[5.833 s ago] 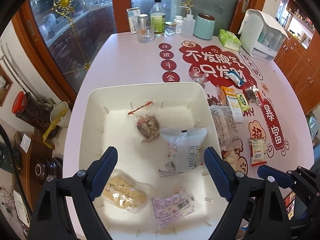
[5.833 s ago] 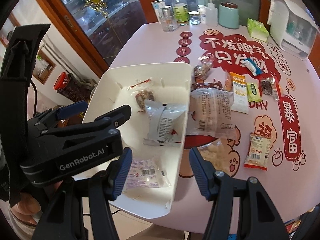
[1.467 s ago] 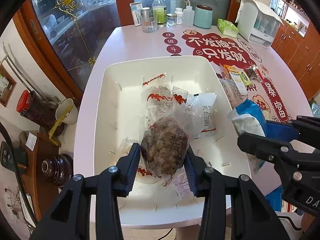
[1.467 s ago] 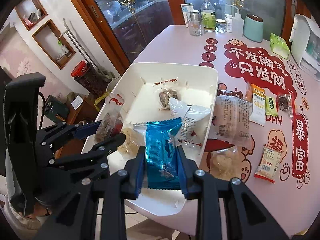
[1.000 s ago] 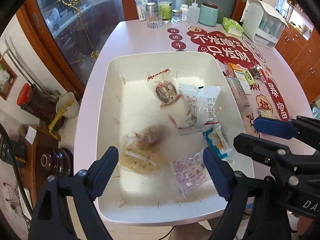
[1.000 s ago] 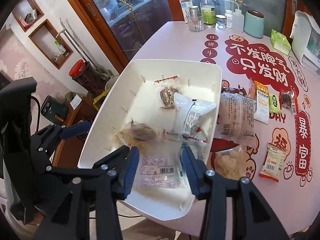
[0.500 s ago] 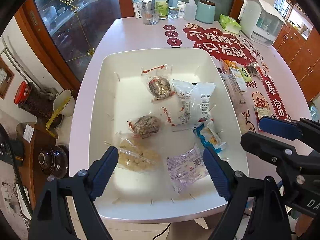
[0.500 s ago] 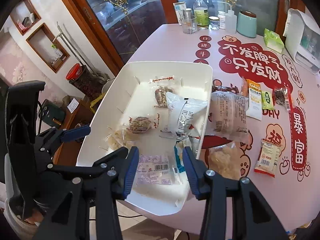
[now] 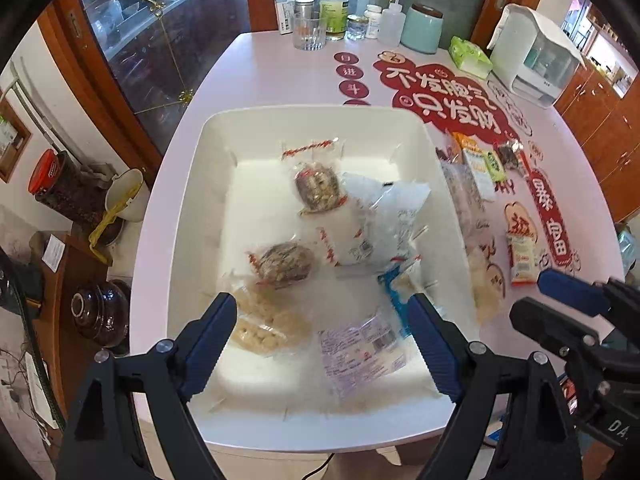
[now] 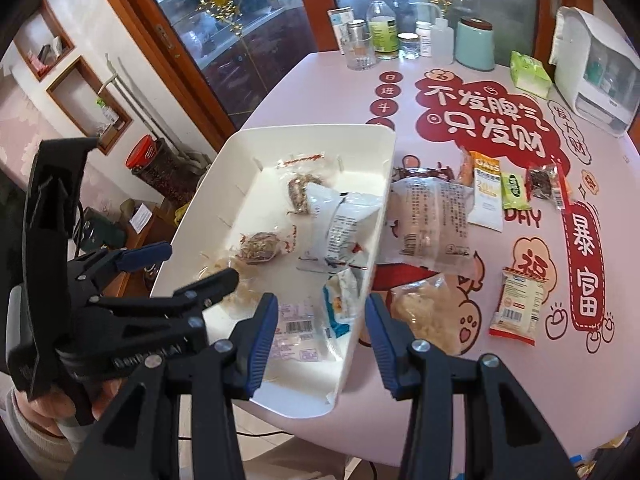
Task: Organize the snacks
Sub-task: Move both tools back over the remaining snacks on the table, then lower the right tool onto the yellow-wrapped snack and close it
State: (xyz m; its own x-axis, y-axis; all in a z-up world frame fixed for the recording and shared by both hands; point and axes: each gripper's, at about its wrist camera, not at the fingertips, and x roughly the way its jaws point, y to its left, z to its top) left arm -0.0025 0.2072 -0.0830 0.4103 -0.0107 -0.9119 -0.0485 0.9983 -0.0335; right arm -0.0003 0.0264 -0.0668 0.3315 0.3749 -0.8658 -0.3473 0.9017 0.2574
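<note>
A white bin (image 9: 188, 184) holds two brown nut cakes in clear wrap (image 9: 284, 262) (image 9: 318, 192), a white packet (image 9: 384, 220), a blue-and-white packet (image 9: 396, 288), a pale puffed snack (image 9: 260, 328) and a purple-printed packet (image 9: 360, 348). My left gripper (image 9: 320, 320) hangs open above the bin's near end, empty. My right gripper (image 10: 320, 316) is open and empty over the bin's right wall (image 10: 376, 240), above the blue-and-white packet (image 10: 340, 300). On the table to the right lie a large clear pack (image 10: 432, 224), a puffed-rice pack (image 10: 424, 312) and an orange-edged sachet (image 10: 518, 304).
An oats pack (image 10: 486, 192), a green bar (image 10: 512, 190) and a dark snack (image 10: 542, 180) lie further right. Bottles, a glass (image 10: 362, 56) and a teal jar (image 10: 476, 48) line the far edge, beside a white appliance (image 10: 592, 76). The left gripper (image 10: 188, 266) shows at left.
Both grippers opened and dropped their loads, the brown nut cake and the blue packet, which now lie in the bin. Since then both stay open; the right one has drifted slightly right.
</note>
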